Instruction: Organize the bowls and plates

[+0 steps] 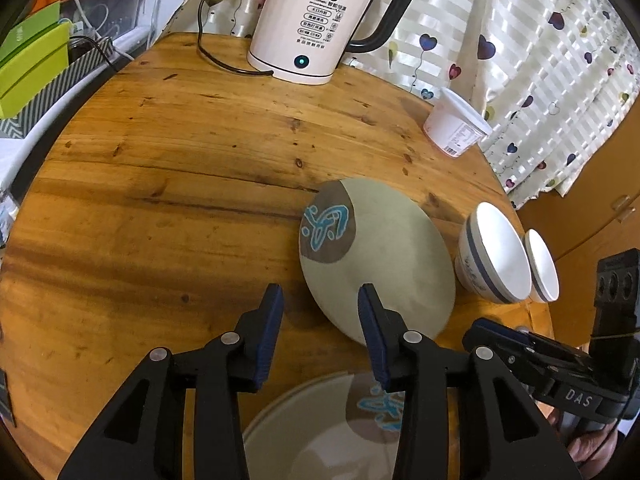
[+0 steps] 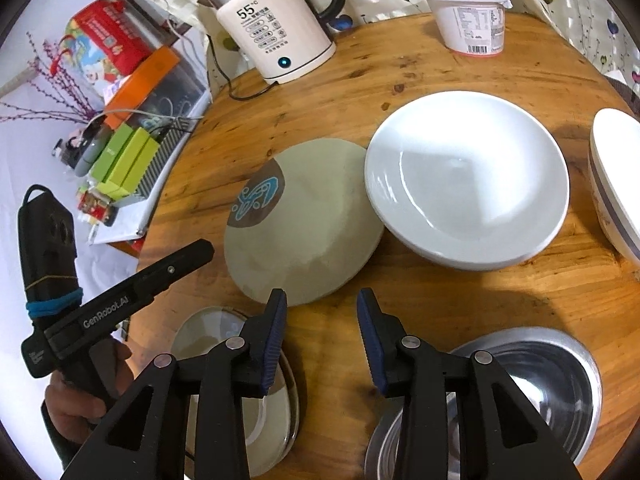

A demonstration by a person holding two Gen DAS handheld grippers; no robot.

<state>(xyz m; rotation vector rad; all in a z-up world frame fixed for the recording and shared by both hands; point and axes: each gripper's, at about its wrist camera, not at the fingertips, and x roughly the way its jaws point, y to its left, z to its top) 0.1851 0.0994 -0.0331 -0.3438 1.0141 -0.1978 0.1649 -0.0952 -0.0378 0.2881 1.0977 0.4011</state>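
Round wooden table (image 2: 400, 64), knotty planks. Directly on it: white electric kettle (image 2: 276, 28) at far edge, cord trailing; lidded white tub (image 2: 470, 20); flat beige plate (image 2: 300, 228) touching white deep plate (image 2: 468, 180); two banded bowls (image 1: 490, 256); second beige plate (image 1: 320, 432); steel bowl (image 2: 540, 384) at near edge

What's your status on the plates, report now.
Both claws, left and right, open, empty. Grey plate flat on table, edge against white plate. Steel bowl under right claw. Nothing blocking.
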